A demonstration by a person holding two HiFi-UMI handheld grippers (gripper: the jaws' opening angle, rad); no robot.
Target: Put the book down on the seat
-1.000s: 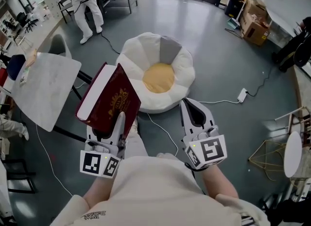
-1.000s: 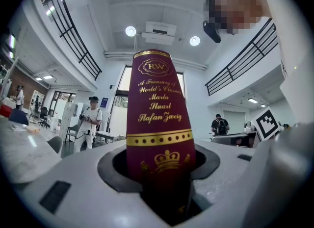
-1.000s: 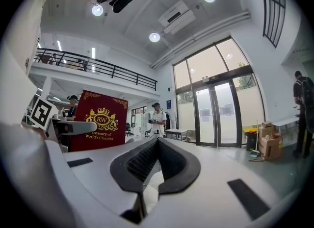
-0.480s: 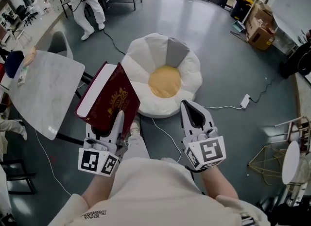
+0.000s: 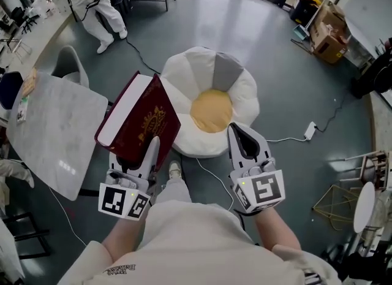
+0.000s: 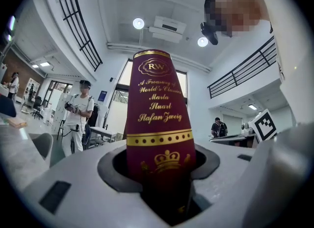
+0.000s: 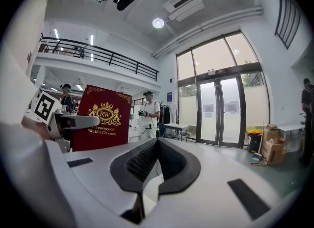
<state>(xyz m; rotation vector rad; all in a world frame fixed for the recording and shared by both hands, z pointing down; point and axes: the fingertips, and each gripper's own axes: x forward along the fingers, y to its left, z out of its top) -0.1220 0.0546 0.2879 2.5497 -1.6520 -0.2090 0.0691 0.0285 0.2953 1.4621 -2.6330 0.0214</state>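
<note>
Book (image 5: 138, 121), a maroon hardback, sits on edge clamped at its spine in the left gripper (image 5: 147, 152), while the flower-shaped seat cushion (image 5: 211, 109) lies on the floor (image 5: 288, 75) ahead and rightward, nearer the closed, empty right gripper (image 5: 244, 140).

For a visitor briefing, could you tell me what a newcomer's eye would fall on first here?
A maroon book with gold lettering stands out, clamped in the left gripper at centre-left. Just ahead on the grey floor sits a white flower-shaped seat with a yellow centre; the right gripper is shut and empty.
</note>
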